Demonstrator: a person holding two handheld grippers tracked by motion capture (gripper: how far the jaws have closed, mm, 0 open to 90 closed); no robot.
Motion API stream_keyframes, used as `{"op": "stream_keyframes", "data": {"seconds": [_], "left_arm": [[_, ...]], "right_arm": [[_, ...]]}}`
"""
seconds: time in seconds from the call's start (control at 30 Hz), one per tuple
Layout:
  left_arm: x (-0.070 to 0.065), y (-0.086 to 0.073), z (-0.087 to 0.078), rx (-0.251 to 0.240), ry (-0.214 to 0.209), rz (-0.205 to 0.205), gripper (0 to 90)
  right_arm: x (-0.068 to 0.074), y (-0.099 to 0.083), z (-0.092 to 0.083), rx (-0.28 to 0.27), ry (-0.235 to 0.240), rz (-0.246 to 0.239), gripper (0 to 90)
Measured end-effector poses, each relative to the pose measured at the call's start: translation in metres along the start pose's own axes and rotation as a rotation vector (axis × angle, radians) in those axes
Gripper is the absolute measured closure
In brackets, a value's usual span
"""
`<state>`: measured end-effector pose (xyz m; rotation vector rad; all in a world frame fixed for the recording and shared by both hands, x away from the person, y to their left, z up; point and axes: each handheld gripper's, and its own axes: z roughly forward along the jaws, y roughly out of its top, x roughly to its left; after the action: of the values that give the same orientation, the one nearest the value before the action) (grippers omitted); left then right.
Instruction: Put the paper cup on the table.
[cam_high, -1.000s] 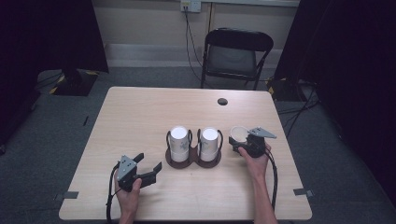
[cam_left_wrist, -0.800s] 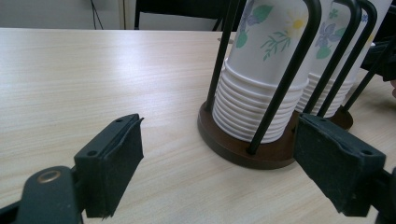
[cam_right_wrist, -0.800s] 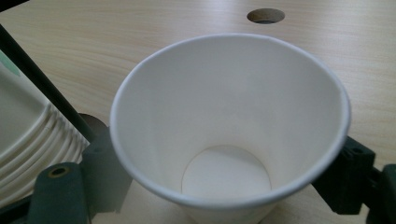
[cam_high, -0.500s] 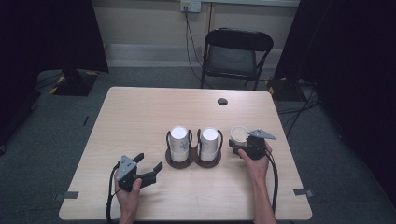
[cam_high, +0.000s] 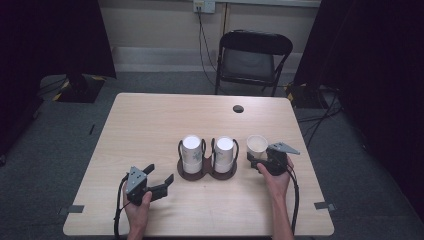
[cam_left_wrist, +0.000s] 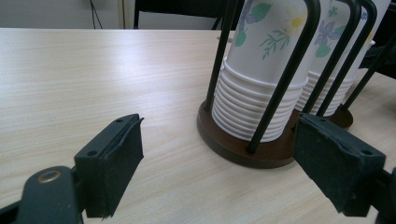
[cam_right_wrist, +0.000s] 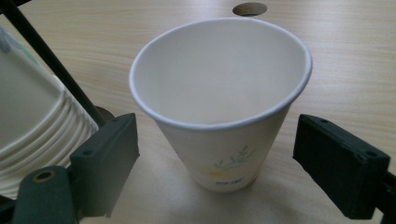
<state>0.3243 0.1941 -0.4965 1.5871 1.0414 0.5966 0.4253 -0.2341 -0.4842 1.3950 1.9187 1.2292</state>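
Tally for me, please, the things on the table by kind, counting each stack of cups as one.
Stacks of paper cups: 2
Single upright paper cup: 1
Dark cup holder: 1
Hand-held grippers: 2
Total: 6

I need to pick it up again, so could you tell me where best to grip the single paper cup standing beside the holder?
Grip the paper cup across its lower wall, coming in level with the right gripper: it stands upright, open end up, tapering downward, already between the open jaws.
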Motion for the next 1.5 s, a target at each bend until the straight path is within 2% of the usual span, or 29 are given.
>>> {"op": "stream_keyframes", "data": {"seconds": [0.23,0.43,0.6,0.77,0.93,1.2,1.37,1.5], "left_arm": [[0.000,0.000,0.000,0.001,-0.001,0.005,16.1],[-0.001,0.000,0.000,0.003,-0.001,0.008,16.1],[-0.001,0.000,0.001,0.004,0.015,0.006,16.1],[-0.002,0.000,0.000,0.001,0.012,0.012,16.1],[-0.004,0.000,0.000,-0.006,0.015,0.029,16.1],[-0.003,-0.001,-0.001,-0.011,0.024,0.017,16.1],[-0.002,-0.001,-0.001,-0.010,0.028,0.013,16.1],[-0.002,-0.001,-0.001,-0.011,0.029,0.014,16.1]], "right_arm": [[0.005,-0.004,-0.008,-0.004,-0.011,-0.013,13.7],[0.006,-0.010,-0.015,-0.017,-0.012,0.003,13.7],[0.008,-0.013,-0.030,-0.047,-0.021,0.011,13.9],[0.011,-0.015,-0.038,-0.071,-0.023,0.011,14.2],[0.022,-0.017,-0.051,-0.110,-0.026,-0.028,15.0],[0.039,-0.025,-0.066,-0.184,0.008,-0.025,14.8],[0.045,-0.031,-0.074,-0.200,0.005,-0.035,13.6],[0.051,-0.039,-0.075,-0.206,-0.001,-0.025,13.8]]}}
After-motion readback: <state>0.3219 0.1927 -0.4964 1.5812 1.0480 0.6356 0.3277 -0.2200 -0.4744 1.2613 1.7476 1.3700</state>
